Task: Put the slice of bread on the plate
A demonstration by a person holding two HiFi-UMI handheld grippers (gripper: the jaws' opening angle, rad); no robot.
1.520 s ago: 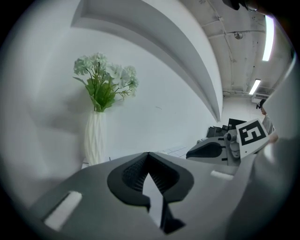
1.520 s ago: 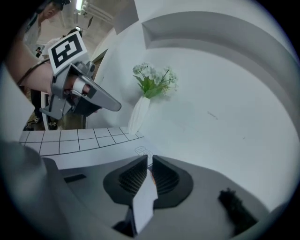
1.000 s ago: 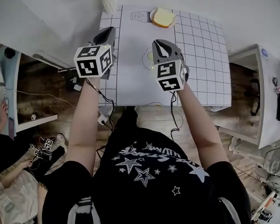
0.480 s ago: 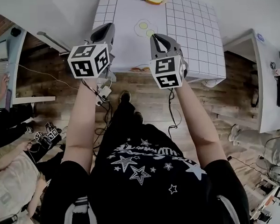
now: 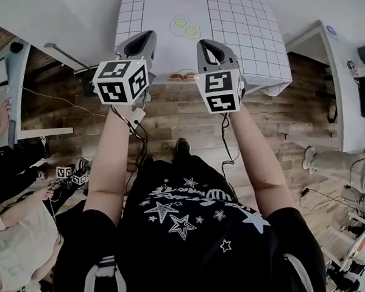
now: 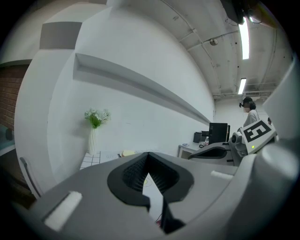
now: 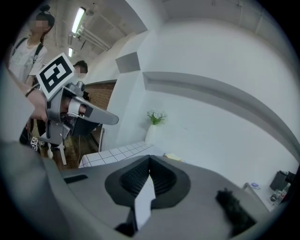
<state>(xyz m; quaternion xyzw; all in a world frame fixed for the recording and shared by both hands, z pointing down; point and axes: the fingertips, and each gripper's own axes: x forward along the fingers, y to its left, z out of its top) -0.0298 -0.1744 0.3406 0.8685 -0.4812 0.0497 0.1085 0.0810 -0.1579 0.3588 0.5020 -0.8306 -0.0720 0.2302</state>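
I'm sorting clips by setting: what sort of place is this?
Probably a lab or office workspace, not a home kitchen: a grid-marked table stands on a wooden floor, with a computer monitor nearby and strip lights on a bare ceiling.

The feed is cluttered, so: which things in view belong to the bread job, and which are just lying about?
Job: slice of bread; gridded table; left gripper, shut, empty; right gripper, shut, empty.
Lying about: vase of flowers; monitor; marker cubes on the floor.
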